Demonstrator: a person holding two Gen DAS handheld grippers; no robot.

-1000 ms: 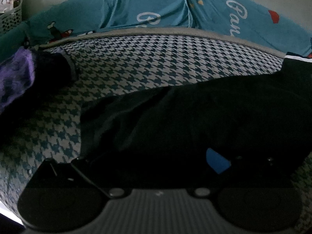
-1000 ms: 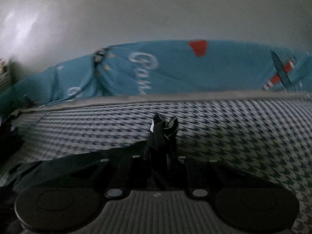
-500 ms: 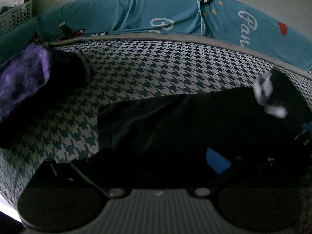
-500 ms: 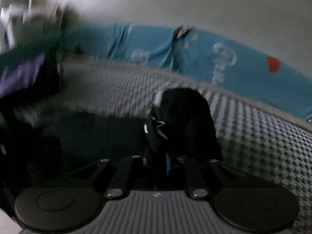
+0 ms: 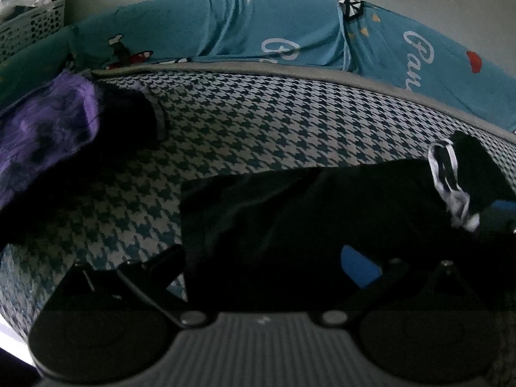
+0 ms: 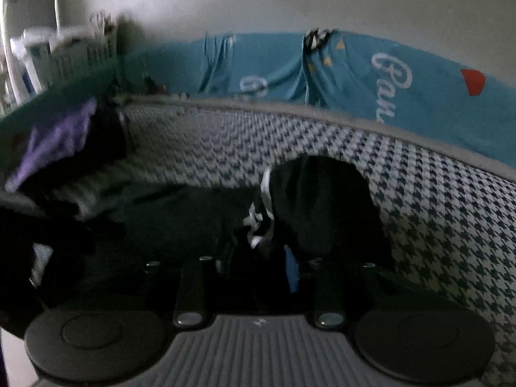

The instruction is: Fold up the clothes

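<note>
A black garment [image 5: 290,213] lies spread on the houndstooth bed cover [image 5: 258,122]. My left gripper [image 5: 258,258] is open, its fingers wide apart, and the garment's near edge lies across the gap between them. My right gripper [image 6: 274,258] is shut on a bunched end of the black garment [image 6: 322,206], from which a white drawstring [image 6: 262,216] hangs. That lifted end and its drawstring [image 5: 448,177] show at the right of the left wrist view, raised above the rest of the cloth.
A purple and black pile of clothes [image 5: 48,129] sits at the left of the bed. Teal printed bedding [image 5: 258,32] runs along the far edge against the wall. A perforated basket [image 5: 29,29] stands at the far left corner.
My right gripper has swung left with the garment's end, carrying it over the spread cloth and into the left wrist view. The left gripper has barely shifted.
</note>
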